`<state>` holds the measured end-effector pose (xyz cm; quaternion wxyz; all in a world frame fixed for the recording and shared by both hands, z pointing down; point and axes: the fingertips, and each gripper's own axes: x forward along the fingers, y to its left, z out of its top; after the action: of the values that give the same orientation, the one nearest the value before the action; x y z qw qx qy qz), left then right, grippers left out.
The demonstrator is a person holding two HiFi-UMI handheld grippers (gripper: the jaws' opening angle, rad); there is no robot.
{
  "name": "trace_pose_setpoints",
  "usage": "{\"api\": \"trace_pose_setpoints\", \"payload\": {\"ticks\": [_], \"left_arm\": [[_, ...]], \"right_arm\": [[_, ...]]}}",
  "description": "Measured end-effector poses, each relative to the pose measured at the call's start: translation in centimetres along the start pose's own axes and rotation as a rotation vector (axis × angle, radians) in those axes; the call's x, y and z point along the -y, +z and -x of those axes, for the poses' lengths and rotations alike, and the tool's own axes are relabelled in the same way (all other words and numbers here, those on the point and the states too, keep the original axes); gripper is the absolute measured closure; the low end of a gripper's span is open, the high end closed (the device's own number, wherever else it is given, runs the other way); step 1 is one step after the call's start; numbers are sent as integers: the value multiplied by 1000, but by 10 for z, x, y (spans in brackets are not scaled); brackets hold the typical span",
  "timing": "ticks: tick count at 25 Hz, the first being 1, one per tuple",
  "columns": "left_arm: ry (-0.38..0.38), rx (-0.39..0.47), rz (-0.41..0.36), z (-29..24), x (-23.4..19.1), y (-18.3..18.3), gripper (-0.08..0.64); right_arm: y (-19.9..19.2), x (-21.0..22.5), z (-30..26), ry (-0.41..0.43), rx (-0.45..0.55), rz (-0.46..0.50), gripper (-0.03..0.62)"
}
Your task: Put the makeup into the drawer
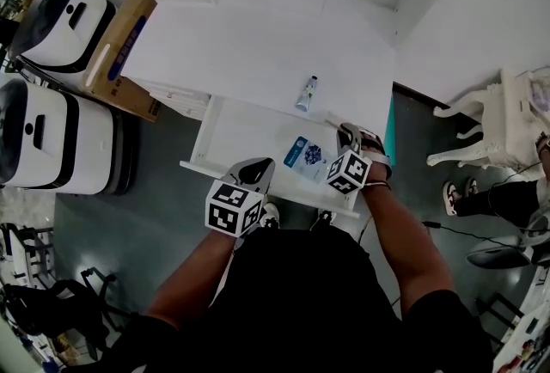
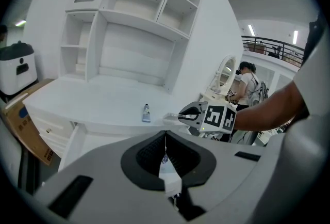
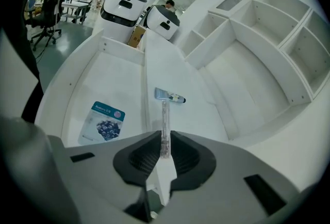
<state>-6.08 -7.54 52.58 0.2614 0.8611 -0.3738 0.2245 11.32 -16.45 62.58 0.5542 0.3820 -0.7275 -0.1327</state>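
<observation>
My right gripper [image 3: 164, 146] is shut on a thin clear makeup stick [image 3: 164, 117], held just above the desk edge beside the open white drawer [image 3: 116, 76]. In the head view this gripper [image 1: 347, 137] hovers at the drawer's right side. A blue face-mask packet [image 1: 307, 155] lies flat in the drawer [image 1: 203, 137]. A small tube with a dark cap [image 1: 307, 93] lies on the white desk [image 1: 249, 45] behind the drawer. My left gripper [image 1: 258, 170] is over the drawer's front rim; its jaws [image 2: 165, 148] look shut with nothing in them. The left gripper view also shows the right gripper [image 2: 186, 114] with the stick [image 2: 171, 117].
Two white machines [image 1: 60, 19] [image 1: 43, 135] and a cardboard box [image 1: 129, 53] stand left of the desk. An open shelf unit [image 2: 134, 21] rises at the desk's back. A white ornate chair [image 1: 490, 126] and a person's feet [image 1: 455, 191] are on the right.
</observation>
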Motion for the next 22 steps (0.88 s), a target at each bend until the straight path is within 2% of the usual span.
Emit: {"api": "trace_pose_setpoints", "payload": {"ticks": [7, 14, 16, 18, 20, 22], "left_arm": [[2, -7, 4, 1, 0, -4, 549], [3, -14, 24, -3, -2, -7, 549], [4, -20, 26, -4, -3, -8, 549], [2, -27, 27, -6, -1, -9, 549], [-1, -34, 26, -7, 0, -11, 549], [-2, -39, 25, -8, 0, -11, 549]], "right_arm": [[-5, 3, 23, 63, 50, -268, 525], [-10, -28, 41, 146, 65, -337, 525], [-12, -46, 39, 208, 53, -374, 525], [-14, -67, 35, 302, 37, -456, 525], [-14, -87, 27, 412, 27, -598, 526], [-12, -105, 17, 519, 24, -785, 526]]}}
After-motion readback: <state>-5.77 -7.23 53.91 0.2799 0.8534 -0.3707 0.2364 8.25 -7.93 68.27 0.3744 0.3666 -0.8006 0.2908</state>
